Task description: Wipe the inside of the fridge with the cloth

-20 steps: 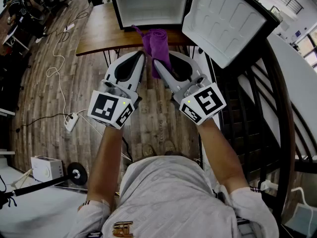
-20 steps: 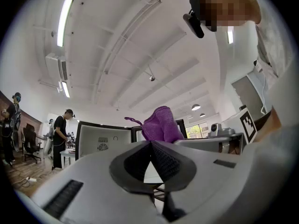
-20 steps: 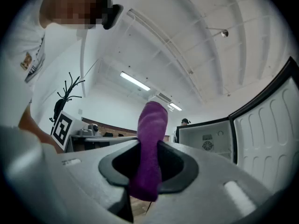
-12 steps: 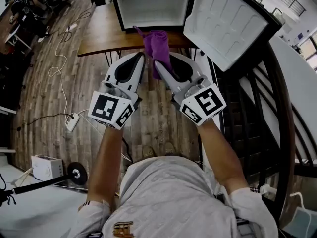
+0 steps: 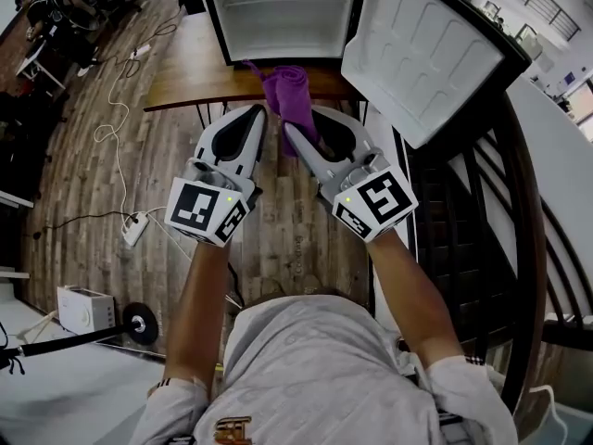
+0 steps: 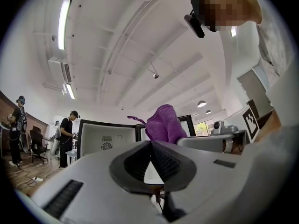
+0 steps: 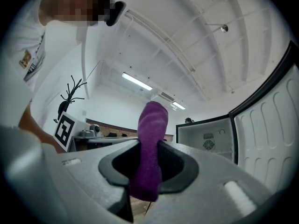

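Your right gripper (image 7: 149, 158) is clamped on the purple cloth (image 7: 152, 125), which stands up out of the jaws as a folded wad. Your left gripper (image 6: 150, 143) has its jaws pressed together at the tips with nothing between them; the cloth only shows behind it.

In the head view little has changed over the last second. Both grippers have crept slightly up and forward, side by side, and the fridge (image 5: 278, 17) now sits a touch lower and larger in view. The cloth's top now overlaps the front edge of the table (image 5: 190, 77), just below the fridge opening. The grip on the cloth looks the same as it was.

That reads as the approach and not the wipe: the door (image 5: 422, 54) stands wide open on your right and the cloth has not yet reached the inside. You still have to carry the right gripper up and in over the sill before any wiping starts
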{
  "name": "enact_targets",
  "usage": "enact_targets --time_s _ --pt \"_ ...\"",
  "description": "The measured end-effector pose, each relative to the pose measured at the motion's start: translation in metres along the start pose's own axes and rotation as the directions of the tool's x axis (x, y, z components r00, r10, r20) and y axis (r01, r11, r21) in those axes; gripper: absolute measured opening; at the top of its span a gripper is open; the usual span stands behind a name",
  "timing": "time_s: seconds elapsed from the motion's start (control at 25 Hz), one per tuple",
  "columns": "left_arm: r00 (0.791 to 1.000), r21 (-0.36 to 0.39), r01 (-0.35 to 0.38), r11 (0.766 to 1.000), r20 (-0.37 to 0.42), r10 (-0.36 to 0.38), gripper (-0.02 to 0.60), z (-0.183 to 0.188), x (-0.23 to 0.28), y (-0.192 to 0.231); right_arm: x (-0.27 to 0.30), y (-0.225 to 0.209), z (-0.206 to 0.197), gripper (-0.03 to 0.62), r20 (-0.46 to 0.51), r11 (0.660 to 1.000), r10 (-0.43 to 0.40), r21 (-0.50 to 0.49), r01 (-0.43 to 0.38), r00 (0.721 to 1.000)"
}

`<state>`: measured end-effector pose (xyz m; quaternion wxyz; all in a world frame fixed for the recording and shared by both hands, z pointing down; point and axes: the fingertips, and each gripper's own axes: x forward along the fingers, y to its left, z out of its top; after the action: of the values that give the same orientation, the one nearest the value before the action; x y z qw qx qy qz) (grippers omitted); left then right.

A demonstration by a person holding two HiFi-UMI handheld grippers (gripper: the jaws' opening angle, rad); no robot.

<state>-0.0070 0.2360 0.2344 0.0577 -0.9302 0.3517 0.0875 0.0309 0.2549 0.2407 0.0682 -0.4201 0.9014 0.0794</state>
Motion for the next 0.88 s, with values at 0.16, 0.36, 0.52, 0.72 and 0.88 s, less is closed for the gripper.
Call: enact_targets --time_s 0.16,0.36,0.52,0.72,0.88 --pt "1.0 0.008 -0.026 1.0 0.006 0.026 0.0 -0.007 0.02 -0.001 -0.002 -0.018 -0.002 0.106 -0.004 0.999 0.036 -0.021 -0.036 0.999" --pt "0.998 0.02 -0.065 0.998 0.001 0.065 0.0 -0.015 0.039 0.006 0.002 -0.045 -0.008 0.106 -0.014 0.999 0.048 -0.016 -0.048 0.999" --pt "0.997 0.026 -0.077 0.997 0.004 0.077 0.0 -0.022 0.049 0.017 0.013 -0.058 -0.018 0.106 -0.033 0.999 0.053 -0.004 -0.054 0.998" --pt "0.996 0.03 -0.089 0.996 0.009 0.089 0.0 -0.027 0.067 0.038 0.032 -0.075 -0.028 0.106 -0.048 0.999 0.054 0.002 -0.054 0.997" --pt "0.996 0.014 -0.089 0.996 0.006 0.089 0.0 -0.039 0.089 0.081 0.074 -0.096 -0.041 0.106 -0.069 0.999 0.047 -0.008 -0.048 0.996"
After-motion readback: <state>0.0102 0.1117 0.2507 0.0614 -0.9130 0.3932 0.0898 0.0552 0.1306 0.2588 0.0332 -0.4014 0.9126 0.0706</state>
